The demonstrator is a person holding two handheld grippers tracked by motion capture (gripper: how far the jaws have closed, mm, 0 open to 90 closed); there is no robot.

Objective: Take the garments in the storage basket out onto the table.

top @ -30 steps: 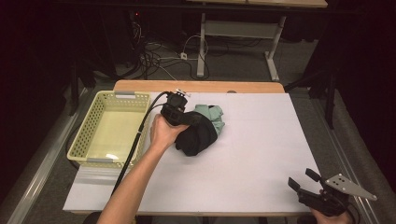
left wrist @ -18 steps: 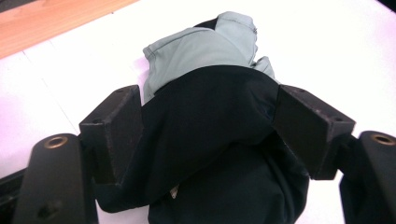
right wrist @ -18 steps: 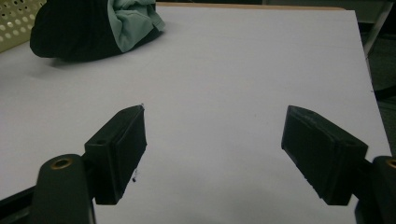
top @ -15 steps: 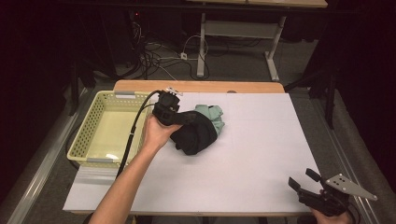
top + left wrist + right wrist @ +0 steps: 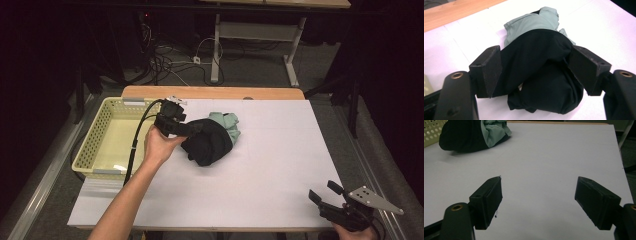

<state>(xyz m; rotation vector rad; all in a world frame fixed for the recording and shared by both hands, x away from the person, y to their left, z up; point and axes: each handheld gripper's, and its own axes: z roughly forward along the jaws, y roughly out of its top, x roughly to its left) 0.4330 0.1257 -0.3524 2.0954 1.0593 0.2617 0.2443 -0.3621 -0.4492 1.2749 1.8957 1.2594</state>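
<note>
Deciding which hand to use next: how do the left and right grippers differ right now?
The left gripper has its jaws around the black cloth, pads against it; the right gripper is open with nothing between its jaws. The left is mid-table beside the yellow basket; the right hangs at the table's near right corner. Both have black jaws.

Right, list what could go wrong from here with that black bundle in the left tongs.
1. The left tongs pinch the bulky black cloth bundle with wide-set pads, so the soft fabric might slip out.
2. The pale green cloth lies against the bundle and could get dragged along.
3. The yellow perforated plastic basket sits close beside the left hand, so the bundle could snag on its rim.
</note>
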